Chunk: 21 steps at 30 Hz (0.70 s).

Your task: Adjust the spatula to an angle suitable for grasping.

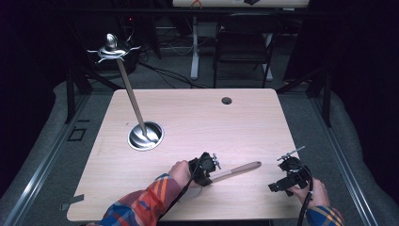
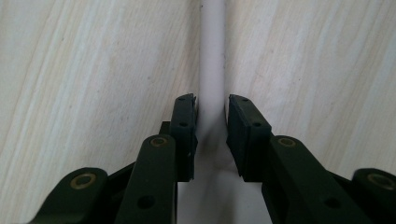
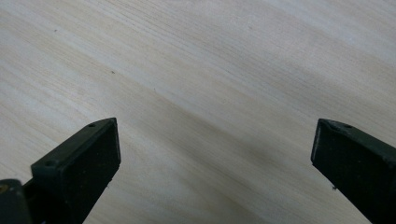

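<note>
A pale wooden utensil (image 1: 237, 170) lies low over the front of the light wood table (image 1: 197, 113), its rounded handle end pointing right. My left gripper (image 1: 210, 167) is shut on it; in the left gripper view both pads (image 2: 184, 121) press the sides of the handle (image 2: 212, 56), which widens below the jaws. My right gripper (image 1: 278, 185) hovers near the front right corner, a short way from the handle's end. Its jaws stand wide apart in the right gripper view (image 3: 215, 135), with just bare tabletop between them.
A round steel cup (image 1: 146, 136) sits at the table's left with a long wooden stick (image 1: 131, 96) leaning out of it, topped by a metal piece (image 1: 112, 48). A small cable hole (image 1: 227, 100) is at the far edge. A dark chair (image 1: 244, 42) stands behind.
</note>
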### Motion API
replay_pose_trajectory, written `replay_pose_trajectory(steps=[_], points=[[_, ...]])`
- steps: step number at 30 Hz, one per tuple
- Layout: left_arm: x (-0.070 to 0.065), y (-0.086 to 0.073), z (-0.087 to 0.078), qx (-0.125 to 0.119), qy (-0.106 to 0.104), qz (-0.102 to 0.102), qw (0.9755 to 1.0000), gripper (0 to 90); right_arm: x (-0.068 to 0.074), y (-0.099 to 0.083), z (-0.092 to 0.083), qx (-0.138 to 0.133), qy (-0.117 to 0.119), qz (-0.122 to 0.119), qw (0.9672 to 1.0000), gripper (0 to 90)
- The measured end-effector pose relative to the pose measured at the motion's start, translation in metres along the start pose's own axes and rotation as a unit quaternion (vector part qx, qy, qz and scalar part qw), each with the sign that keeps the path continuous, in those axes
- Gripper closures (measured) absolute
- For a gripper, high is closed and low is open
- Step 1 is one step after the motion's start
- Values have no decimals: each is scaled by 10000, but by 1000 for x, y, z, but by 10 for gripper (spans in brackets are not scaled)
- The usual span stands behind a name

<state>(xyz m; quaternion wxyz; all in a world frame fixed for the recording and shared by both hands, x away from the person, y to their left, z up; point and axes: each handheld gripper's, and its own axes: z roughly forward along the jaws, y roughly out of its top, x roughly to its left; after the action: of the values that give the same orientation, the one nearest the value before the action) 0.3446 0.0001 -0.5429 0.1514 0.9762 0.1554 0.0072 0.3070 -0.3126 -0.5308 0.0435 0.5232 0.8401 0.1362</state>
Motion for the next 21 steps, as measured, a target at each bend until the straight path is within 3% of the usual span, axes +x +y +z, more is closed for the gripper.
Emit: replay_pose_trajectory(steps=[12, 21], points=[[11, -23, -9, 207, 1, -103, 9997, 729, -1, -1, 2, 119, 29, -2, 9999, 15], [19, -53, -19, 261, -59, -266, 9993, 729, 1, 0, 2, 87, 28, -22, 10000, 15]])
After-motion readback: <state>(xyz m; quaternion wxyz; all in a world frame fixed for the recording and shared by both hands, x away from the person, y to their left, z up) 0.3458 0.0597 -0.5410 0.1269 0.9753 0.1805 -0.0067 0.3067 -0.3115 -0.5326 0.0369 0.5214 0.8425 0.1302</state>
